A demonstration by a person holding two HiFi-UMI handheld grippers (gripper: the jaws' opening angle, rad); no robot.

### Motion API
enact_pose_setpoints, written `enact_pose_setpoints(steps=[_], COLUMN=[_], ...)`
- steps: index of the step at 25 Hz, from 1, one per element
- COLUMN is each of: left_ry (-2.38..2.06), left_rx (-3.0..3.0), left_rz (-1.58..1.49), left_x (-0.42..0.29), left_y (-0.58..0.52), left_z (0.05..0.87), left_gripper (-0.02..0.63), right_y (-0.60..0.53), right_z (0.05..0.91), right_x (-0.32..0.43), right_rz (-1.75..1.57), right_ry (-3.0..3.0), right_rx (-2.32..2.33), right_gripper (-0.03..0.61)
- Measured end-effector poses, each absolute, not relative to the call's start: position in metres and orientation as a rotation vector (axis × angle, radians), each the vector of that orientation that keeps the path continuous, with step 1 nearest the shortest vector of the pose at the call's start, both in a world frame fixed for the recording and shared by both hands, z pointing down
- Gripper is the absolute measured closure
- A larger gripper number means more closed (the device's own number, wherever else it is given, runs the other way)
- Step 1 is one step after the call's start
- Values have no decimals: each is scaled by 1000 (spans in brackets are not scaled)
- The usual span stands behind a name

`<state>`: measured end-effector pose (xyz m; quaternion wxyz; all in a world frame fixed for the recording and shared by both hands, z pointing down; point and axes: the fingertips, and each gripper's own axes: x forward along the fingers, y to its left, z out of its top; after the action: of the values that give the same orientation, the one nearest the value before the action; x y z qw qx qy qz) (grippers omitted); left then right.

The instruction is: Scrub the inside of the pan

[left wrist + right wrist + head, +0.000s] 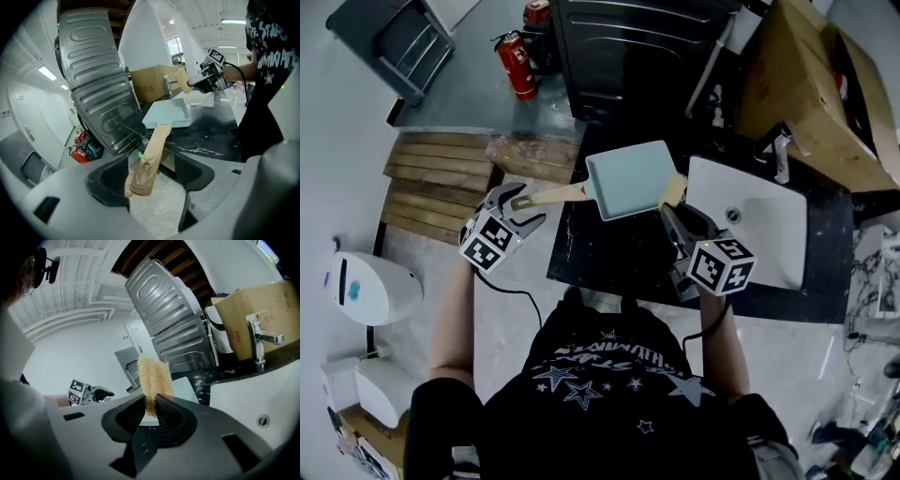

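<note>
Far left: white bin (370, 286) on the floor, wood pallet (441, 183) next to it, red extinguisher (516, 66) up behind. Now the left tool (525, 208): jaws spread wide, fully released, and the pan's wooden handle (553, 195) pokes in btw them. Left gripper view shows the handle end nearer one jaw w/ plenty of gap on the other side, nothing pinched. Follow the handle to the right & there's the pan (633, 178), square, pale blue-grey, sitting flat on the black tabletop (609, 253), inside facing up. The handle sticks out past the tabletop's left edge. At the pan's right rim sits a tan fibrous scrubber (674, 190); whether it touches the rim, can't tell. It's in the right tool (675, 216): right gripper view has both jaws clenched on the scrubber's lower end, w/ the rest standing up above them & the pan just behind. Further right is a white sink (769, 234) set in the tabletop, w/ the pan's near corner just beside its edge. A chrome tap (783, 155) stands at the sink's far side and a cardboard box (811, 84) beyond that. Both gripper views show a ribbed grey metal panel (93, 93) rising behind the tabletop. Bottom of the head view: the person's black star-print shirt (600, 394), an arm out to each tool.
</note>
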<state>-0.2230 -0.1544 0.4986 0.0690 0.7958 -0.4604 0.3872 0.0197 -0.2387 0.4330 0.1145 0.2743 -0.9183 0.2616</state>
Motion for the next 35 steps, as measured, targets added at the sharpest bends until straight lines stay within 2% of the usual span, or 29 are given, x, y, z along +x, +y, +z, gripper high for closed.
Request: enact_pose_setpoints(steps=[12,13,15,19,35], left_ry=[-1141,-1141,-1152,-1130,-1061], left_rx=[2609,2624,2649,2679,2753], left_rz=[1023,1011,986,955,943], left_x=[-218,-217,-218,-219,-217], left_y=[-159,-160,-162,-162,-160], left_z=[506,505,503,502,502], left_gripper=[334,349,418,467,476], right_y=[-221,-221,-222,-222,-304], right_z=[442,442,440,436,483], right_x=[3,2,-1,-6,-29], right_rz=[763,751,731,719,428], right_ry=[-2614,-2609,-2602,-2598,-2110], right_rx=[1018,1027,1047,1082,1058], right_gripper=[509,509,509,509,511])
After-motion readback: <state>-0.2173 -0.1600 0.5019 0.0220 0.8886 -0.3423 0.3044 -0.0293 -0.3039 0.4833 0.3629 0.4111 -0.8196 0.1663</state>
